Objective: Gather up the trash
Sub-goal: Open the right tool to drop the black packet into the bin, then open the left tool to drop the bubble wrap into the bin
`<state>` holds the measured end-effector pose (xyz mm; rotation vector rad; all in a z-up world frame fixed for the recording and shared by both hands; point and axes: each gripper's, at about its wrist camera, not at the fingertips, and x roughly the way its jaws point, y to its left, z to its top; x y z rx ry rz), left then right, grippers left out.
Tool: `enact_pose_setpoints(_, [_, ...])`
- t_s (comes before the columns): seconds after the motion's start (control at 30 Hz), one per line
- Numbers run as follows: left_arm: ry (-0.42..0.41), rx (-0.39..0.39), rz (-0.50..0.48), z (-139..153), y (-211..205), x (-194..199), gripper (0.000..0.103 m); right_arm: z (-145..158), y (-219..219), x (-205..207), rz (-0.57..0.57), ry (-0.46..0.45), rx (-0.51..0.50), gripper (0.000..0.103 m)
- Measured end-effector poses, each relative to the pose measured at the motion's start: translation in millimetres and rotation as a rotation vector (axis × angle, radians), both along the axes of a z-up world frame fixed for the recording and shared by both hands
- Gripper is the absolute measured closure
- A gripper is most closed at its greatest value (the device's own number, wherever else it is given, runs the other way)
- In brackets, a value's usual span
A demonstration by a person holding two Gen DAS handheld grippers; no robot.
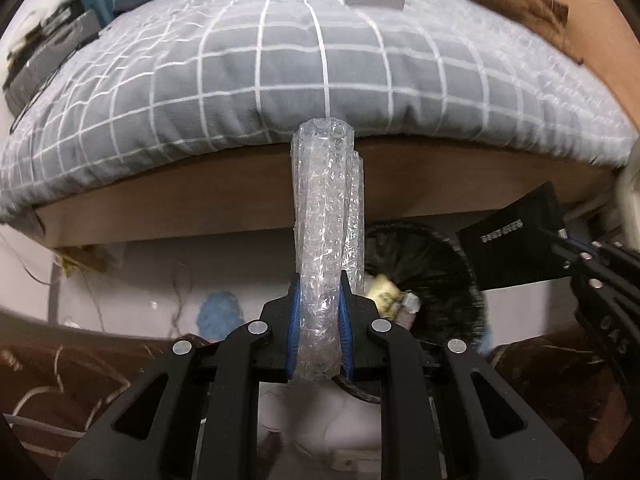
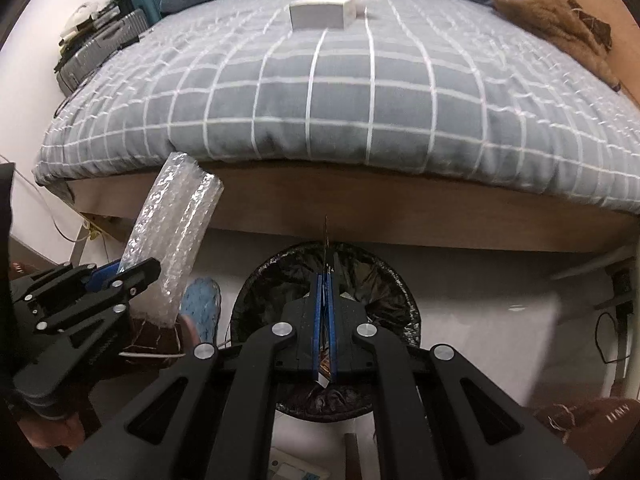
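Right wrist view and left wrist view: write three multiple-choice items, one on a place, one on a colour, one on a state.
1. Where is the round bin with the black liner?
A. On the bed
B. On the floor beside the bed
C. On a suitcase

2. What colour are the lines on the grey checked quilt?
A. White
B. Red
C. Yellow

3. What is the left gripper doing?
A. Open, holding nothing
B. Shut on the roll of clear bubble wrap
C. Shut on a white box

Answers: B, the bin stands below the wooden bed frame; A, the grid is white; B, its blue pads press the roll's sides.
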<state>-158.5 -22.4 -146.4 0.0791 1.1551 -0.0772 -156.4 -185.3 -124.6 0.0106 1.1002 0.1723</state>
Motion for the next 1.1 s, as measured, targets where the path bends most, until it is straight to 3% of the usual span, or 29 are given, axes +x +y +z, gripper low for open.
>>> enact_pose_setpoints(0.37, [0.034,-0.022,0.025,-18,14,6,0.087,-23,23,17,0.043,0.046,-0.009,0.096])
enact_pose_setpoints(0.43, [0.041,-0.024,0.03,-20,16,9,0.087,-24,25,17,0.044,0.043,-0.015,0.076])
enact_pose_setpoints(0.5, [0.046,-0.031,0.032,-21,14,10,0.087,-24,25,17,0.039,0.035,-0.017,0.069])
enact_pose_setpoints(0.8, [0.057,-0.053,-0.009,-23,-10,11,0.087,-14,-8,11,-0.022,-0.019,-0.053,0.024])
enact_pose_setpoints(1.1, [0.055,-0.073,-0.076,-23,-51,6,0.086,-14,-62,2,-0.145,-0.047,-0.105,0.009])
